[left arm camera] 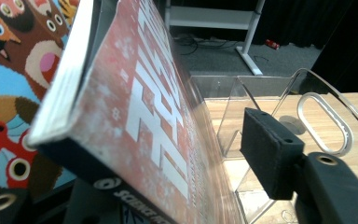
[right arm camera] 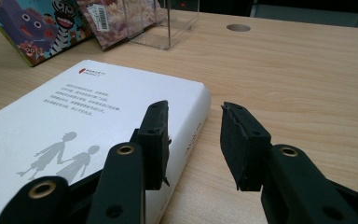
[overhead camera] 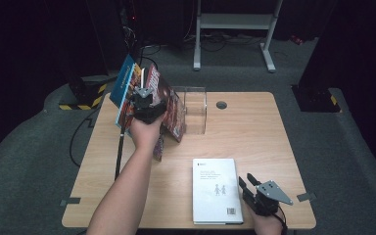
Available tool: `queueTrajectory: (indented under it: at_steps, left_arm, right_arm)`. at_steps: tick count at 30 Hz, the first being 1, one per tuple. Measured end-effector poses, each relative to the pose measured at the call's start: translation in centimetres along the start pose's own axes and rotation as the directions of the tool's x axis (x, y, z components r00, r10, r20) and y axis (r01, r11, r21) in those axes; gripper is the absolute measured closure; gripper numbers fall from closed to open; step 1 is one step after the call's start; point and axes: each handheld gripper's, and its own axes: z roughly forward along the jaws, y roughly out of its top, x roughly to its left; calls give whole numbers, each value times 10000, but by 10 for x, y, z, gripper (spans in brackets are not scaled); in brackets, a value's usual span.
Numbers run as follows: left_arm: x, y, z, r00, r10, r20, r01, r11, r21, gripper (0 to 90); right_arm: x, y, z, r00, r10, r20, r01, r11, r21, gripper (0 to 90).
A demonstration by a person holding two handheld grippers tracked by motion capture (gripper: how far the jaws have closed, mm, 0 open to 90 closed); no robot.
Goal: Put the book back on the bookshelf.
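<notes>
glossy paper cover on the red book [left arm camera: 144,116], clear plastic stand [left arm camera: 270,98], matt wood-grain table [right arm camera: 307,70]

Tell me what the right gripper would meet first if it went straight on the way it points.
Probably nothing close: the right gripper aims just past the white book's spine edge over bare table. Its left jaw might graze that edge; depth is unclear.

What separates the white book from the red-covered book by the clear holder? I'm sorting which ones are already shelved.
The white book lies flat on the table, while the red-covered book stands tilted against the clear holder. The white book's cover is plain, with small grey figures; the red-covered book bears large white lettering. The white book lies beside the right gripper; the red-covered book sits between the left gripper's jaws. Both are closed.
</notes>
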Motion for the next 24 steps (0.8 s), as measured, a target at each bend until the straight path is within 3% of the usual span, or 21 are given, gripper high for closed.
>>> queueTrajectory:
  at_steps: [15, 24]
  left_arm:
    - [2, 6, -12, 9999, -62, -98, 63, 10000, 44, 396]
    - [3, 10, -18, 9999, -92, -125, 88, 9996, -265, 374]
  right_arm:
    - [2, 1, 1, 10000, -38, -48, 38, 10000, -29, 623]
    - [4, 0, 1, 9999, -104, -64, 103, 9999, -22, 623]
